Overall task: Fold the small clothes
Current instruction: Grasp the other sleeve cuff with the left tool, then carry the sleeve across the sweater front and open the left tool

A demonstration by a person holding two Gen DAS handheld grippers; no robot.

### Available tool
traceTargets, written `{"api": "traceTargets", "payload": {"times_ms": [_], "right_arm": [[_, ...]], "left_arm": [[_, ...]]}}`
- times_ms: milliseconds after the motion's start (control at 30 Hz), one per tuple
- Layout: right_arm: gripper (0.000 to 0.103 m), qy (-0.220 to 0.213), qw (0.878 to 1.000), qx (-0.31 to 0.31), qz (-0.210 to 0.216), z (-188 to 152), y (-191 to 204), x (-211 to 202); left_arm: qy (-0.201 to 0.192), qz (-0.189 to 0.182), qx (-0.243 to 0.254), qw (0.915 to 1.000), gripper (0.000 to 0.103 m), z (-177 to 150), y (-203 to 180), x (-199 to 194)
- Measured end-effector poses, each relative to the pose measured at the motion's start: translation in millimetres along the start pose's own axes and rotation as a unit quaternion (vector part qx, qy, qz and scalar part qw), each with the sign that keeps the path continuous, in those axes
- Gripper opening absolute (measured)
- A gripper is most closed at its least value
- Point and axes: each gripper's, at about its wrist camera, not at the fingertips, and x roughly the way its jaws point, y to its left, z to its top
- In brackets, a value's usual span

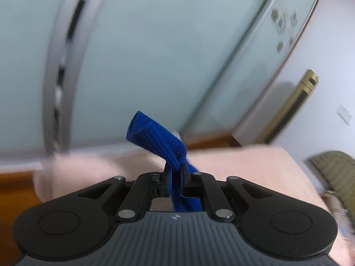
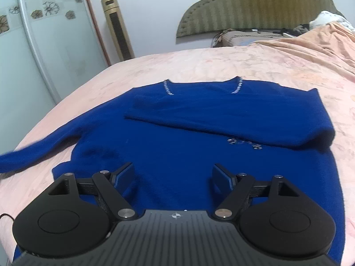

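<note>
A blue sweater [image 2: 199, 146] lies flat on a pink bed sheet [image 2: 199, 66], neck toward the headboard. Its right sleeve is folded across the chest. Its left sleeve [image 2: 33, 153] stretches off to the left edge of the right wrist view. My right gripper [image 2: 173, 175] is open and empty, hovering over the sweater's lower part. My left gripper [image 1: 176, 173] is shut on the ribbed blue sleeve cuff [image 1: 155, 137] and holds it lifted above the bed [image 1: 244, 166]. The left wrist view is blurred.
A frosted glass sliding door [image 2: 44, 55] and a gold tower fan [image 2: 117, 26] stand to the left of the bed. A green padded headboard [image 2: 255, 6] and rumpled bedding [image 2: 310, 42] are at the far end.
</note>
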Motion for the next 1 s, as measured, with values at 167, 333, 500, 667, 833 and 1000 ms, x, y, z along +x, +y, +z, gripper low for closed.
{"api": "traceTargets", "payload": {"times_ms": [167,333,500,667,833,1000], "right_arm": [[0.080,0.002,1.000,0.011,-0.008,-1,-12,-1],[0.081,0.002,1.000,0.022,-0.016,-1,-22,-2],[0.081,-0.003,0.999,0.032,-0.024,-1,-31,-5],[0.081,-0.009,0.998,0.041,-0.037,0,-41,-9],[0.081,-0.020,0.997,0.054,-0.053,2,-53,-14],[0.082,-0.036,0.994,0.066,-0.080,4,-70,-26]], "left_arm": [[-0.051,0.016,0.052,0.9972,0.006,3,-49,-6],[-0.048,-0.074,0.203,0.9752,0.006,-28,-162,-9],[-0.024,-0.173,0.303,0.9368,0.006,-73,-257,-16],[0.007,-0.260,0.378,0.8887,0.006,-129,-313,-38],[0.053,-0.338,0.433,0.8337,0.006,-187,-358,-51],[0.137,-0.376,0.453,0.7964,0.006,-242,-372,-50]]}}
